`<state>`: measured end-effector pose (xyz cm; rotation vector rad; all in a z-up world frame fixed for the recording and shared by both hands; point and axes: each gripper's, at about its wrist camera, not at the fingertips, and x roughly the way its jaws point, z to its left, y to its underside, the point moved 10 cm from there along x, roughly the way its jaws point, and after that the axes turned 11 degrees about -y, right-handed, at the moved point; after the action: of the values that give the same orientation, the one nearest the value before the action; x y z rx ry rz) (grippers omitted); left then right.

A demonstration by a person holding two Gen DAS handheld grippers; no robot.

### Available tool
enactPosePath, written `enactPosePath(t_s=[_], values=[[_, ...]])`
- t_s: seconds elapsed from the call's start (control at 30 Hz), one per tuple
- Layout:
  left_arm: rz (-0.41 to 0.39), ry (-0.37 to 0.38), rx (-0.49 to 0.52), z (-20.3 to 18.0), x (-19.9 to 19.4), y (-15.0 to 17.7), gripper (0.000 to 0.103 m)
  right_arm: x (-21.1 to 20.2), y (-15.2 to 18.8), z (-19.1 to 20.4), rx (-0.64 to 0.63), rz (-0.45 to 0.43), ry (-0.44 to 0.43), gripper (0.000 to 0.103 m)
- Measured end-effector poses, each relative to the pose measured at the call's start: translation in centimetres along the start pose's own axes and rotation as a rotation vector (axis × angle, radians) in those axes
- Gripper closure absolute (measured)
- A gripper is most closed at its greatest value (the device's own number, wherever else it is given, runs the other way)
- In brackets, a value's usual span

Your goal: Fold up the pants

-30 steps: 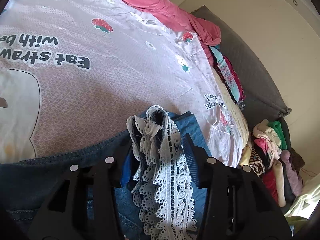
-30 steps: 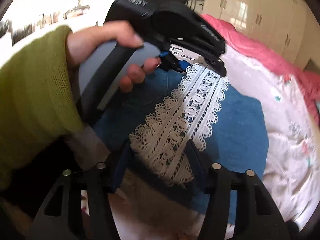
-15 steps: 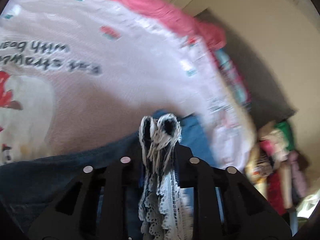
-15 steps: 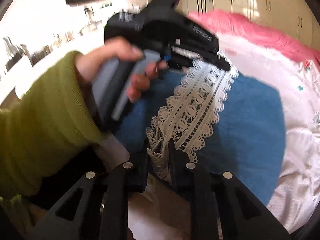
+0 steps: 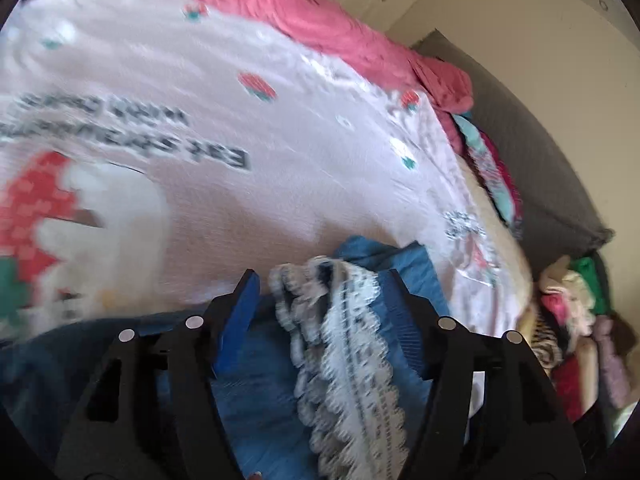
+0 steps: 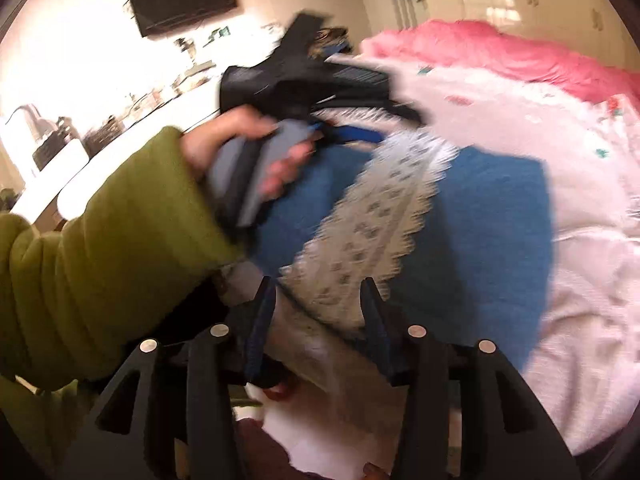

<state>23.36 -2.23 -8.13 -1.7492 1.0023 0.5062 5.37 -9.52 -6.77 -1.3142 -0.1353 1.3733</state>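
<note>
Denim pants (image 5: 256, 412), blue with a strip of white lace trim (image 5: 344, 344) sewn along the leg, lie on a pale pink quilt (image 5: 240, 128) printed with strawberries and black lettering, near the quilt's right-hand edge in the left wrist view.

Left gripper (image 5: 320, 292): black frame, blue pads. Its jaws have just been opening and now stand spread. The bunched end of the lace trim sits between them, but neither pad presses on it. The cloth is released, not pinched.

Right gripper (image 6: 316, 296): same build. Its jaws have likewise just been opening and now stand apart. The near end of the lace strip runs between the pads without being clamped. In this view the person's left hand (image 6: 244, 152), in a green knitted sleeve (image 6: 96, 248), grasps the handle of the left gripper above the far end of the lace.

Task progress, as judged: the visible denim forms a compact blue panel with the lace running lengthways over it, which suggests at least one fold is laid and both grippers have let go after placing it. Motion blur prevents counting layers. Remaining work is probably a further fold across the length and some smoothing. A rumpled pink blanket (image 5: 320, 28) lies along the quilt's far edge, and a pile of mixed clothing (image 5: 576, 320) sits beyond its right edge.
</note>
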Motion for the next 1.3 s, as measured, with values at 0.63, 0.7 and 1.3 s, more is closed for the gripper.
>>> enactPosePath(t_s=[0.63, 0.7, 1.3], values=[[-0.020, -0.177, 0.228, -3.9, -6.4, 12.9, 0.047, -2.4, 4.3, -8.8, 0.208, 0.106, 0.248, 0.060], [-0.007, -0.266, 0.277, -3.3, -5.4, 13.7, 0.047, -2.5, 5.1, -9.3, 0.251, 0.105, 0.240, 0.060], [-0.129, -0.276, 0.232, -3.2, -8.4, 12.0, 0.047, -6.5, -1.3, -9.5, 0.164, -0.057, 0.230, 0.050]])
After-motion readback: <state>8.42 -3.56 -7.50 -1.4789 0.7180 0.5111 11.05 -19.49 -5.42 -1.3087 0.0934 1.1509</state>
